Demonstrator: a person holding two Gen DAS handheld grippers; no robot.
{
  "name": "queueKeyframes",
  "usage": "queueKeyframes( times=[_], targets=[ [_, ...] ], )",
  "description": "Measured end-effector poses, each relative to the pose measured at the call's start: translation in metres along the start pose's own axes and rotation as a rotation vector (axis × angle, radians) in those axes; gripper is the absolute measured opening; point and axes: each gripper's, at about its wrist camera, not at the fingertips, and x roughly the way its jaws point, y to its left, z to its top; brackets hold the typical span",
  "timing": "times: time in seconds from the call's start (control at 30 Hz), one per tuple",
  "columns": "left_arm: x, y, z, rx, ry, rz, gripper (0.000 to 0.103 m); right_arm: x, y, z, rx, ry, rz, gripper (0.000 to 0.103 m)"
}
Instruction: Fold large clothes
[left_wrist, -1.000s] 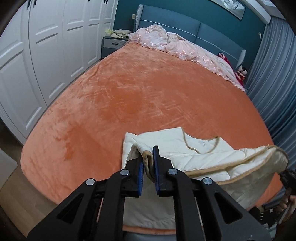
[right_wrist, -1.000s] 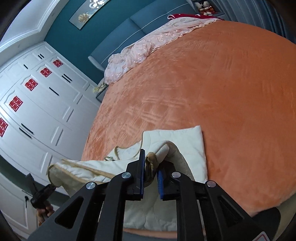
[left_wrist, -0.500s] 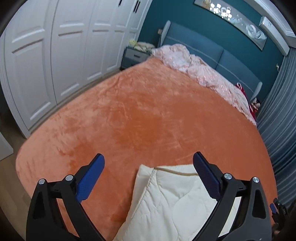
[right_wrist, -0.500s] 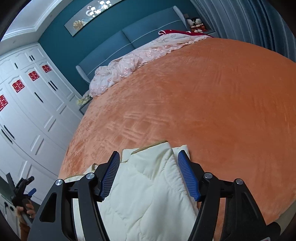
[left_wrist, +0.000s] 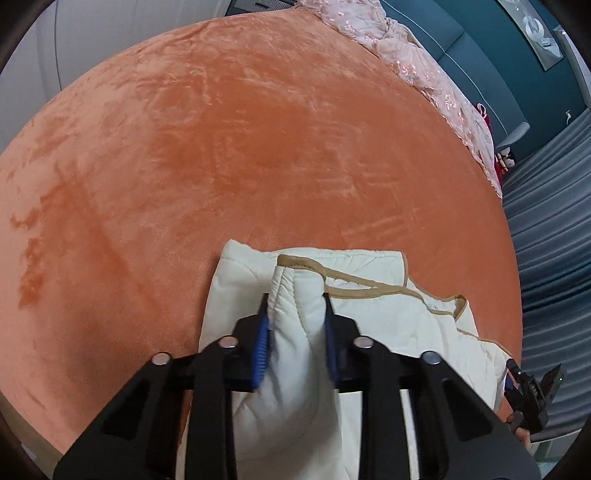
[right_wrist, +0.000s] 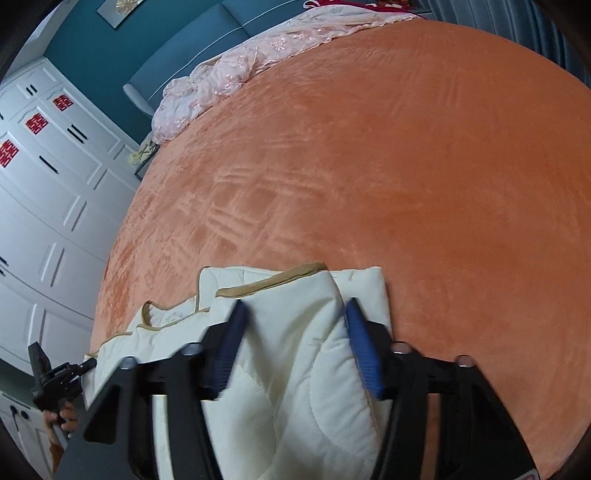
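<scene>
Left gripper (left_wrist: 295, 306) and right gripper (right_wrist: 295, 314) have just been closing, each clamped on the quilt (left_wrist: 369, 269) on the bed (left_wrist: 221, 147).

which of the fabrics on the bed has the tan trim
The cream quilted garment at the near edge, the one both grippers are closing on. The pink lacy quilt by the headboard and the orange blanket underneath have no tan edging.

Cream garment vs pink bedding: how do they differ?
The cream garment is quilted with tan edging; the pink bedding is shiny and patterned. The garment lies folded at the near edge of the orange blanket; the bedding is bunched along the far end by the headboard. The garment sits between gripper pads; the bedding is untouched. Both rest on the blanket.
</scene>
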Motion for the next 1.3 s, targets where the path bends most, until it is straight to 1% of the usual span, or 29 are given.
queueKeyframes(
  times=[0.03,0.07,0.17,0.2,0.23,0.27,0.3,0.33,0.43,0.5,0.6,0.67,0.83,0.9,1.07,1.1,1.17,1.2,1.23,1.27,1.3],
  targets=[
    [-0.004,-0.003,0.002,0.004,-0.022,-0.003,0.012,0.001,0.004,0.002,-0.02,0.004,-0.002,0.008],
    [-0.01,-0.007,0.004,0.016,-0.051,-0.005,0.011,-0.004,0.009,0.004,-0.022,-0.032,-0.001,0.008],
    [-0.033,-0.025,0.011,0.058,-0.153,-0.019,0.01,-0.04,0.022,0.011,-0.007,-0.199,0.046,0.007],
    [-0.039,-0.03,0.013,0.066,-0.185,-0.018,0.01,-0.05,0.024,0.013,0.001,-0.243,0.059,0.007],
    [-0.042,-0.034,0.016,0.075,-0.214,-0.01,0.01,-0.053,0.025,0.015,0.001,-0.267,0.055,0.007],
    [-0.041,-0.036,0.019,0.082,-0.226,0.006,0.01,-0.049,0.027,0.017,-0.014,-0.262,0.034,0.007],
    [-0.033,-0.038,0.022,0.091,-0.219,0.03,0.01,-0.039,0.028,0.019,-0.03,-0.24,-0.002,0.007],
    [-0.02,-0.039,0.024,0.1,-0.199,0.061,0.01,-0.027,0.026,0.019,-0.037,-0.211,-0.038,0.007],
    [0.025,-0.036,0.022,0.113,-0.131,0.178,0.01,0.007,0.019,0.015,-0.038,-0.126,-0.104,0.007],
    [0.047,-0.026,0.015,0.106,-0.109,0.215,0.011,0.023,0.015,0.01,-0.056,-0.095,-0.148,0.007],
    [0.066,-0.012,0.002,0.123,-0.12,0.233,0.016,0.047,0.006,0.0,-0.08,-0.041,-0.181,0.008],
    [0.07,-0.007,-0.005,0.135,-0.154,0.229,0.019,0.057,0.001,-0.006,-0.087,-0.03,-0.187,0.008],
    [0.08,-0.013,-0.013,0.167,-0.203,0.274,0.022,0.067,-0.001,-0.016,-0.11,-0.055,-0.214,0.009],
    [0.082,-0.012,-0.014,0.167,-0.216,0.28,0.023,0.069,-0.001,-0.018,-0.117,-0.067,-0.221,0.01],
    [0.084,-0.013,-0.013,0.162,-0.231,0.284,0.024,0.073,-0.003,-0.016,-0.1,-0.081,-0.209,0.01],
    [0.084,-0.013,-0.012,0.163,-0.23,0.286,0.024,0.073,-0.003,-0.016,-0.097,-0.081,-0.201,0.011],
    [0.081,-0.014,-0.01,0.16,-0.217,0.296,0.027,0.071,-0.006,-0.012,-0.081,-0.069,-0.178,0.012],
    [0.077,-0.015,-0.007,0.153,-0.208,0.309,0.033,0.066,-0.007,-0.007,-0.064,-0.055,-0.168,0.012],
    [0.067,-0.015,-0.003,0.131,-0.209,0.324,0.04,0.058,-0.008,-0.003,-0.039,-0.051,-0.163,0.018],
    [0.054,-0.014,0.0,0.107,-0.224,0.313,0.042,0.044,-0.01,0.001,-0.004,-0.067,-0.171,0.026],
    [0.037,-0.012,0.003,0.081,-0.252,0.28,0.047,0.029,-0.009,0.003,0.023,-0.104,-0.182,0.038]
  ],
)
